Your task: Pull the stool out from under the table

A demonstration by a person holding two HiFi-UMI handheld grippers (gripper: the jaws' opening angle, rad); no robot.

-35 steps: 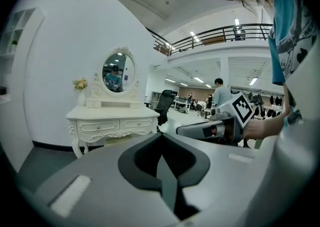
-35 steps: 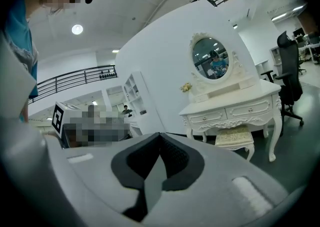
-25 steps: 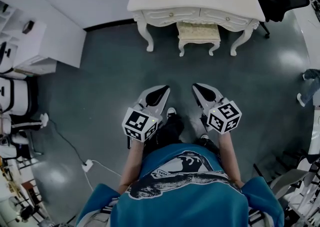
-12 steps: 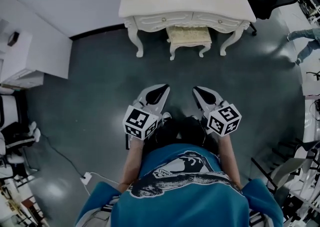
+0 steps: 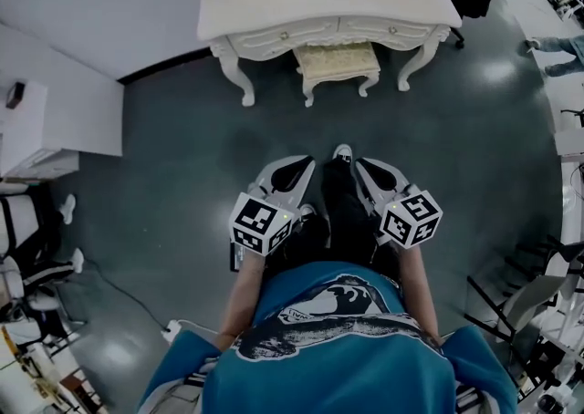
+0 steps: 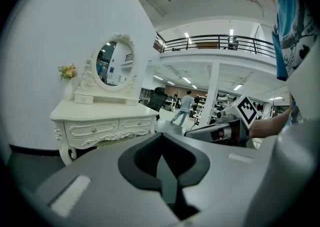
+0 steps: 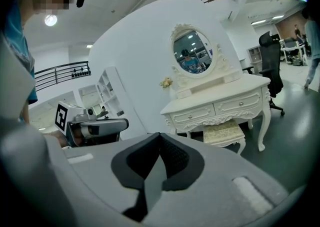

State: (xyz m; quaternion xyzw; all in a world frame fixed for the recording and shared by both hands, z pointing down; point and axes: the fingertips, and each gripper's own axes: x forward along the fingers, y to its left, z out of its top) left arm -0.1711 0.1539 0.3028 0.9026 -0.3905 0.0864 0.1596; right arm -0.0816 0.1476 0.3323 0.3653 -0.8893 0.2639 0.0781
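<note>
Vase (image 6: 68,90) on table (image 5: 274,2), left end, holds flowers (image 6: 67,71). Drawers (image 5: 283,36) closed. Stool (image 5: 338,61) cream, padded seat, curved legs, tucked under table, far centre. Left gripper (image 5: 299,166) and right gripper (image 5: 363,168) side by side, near, aimed at stool, well apart from it. Jaws of both clenched, empty.
</note>
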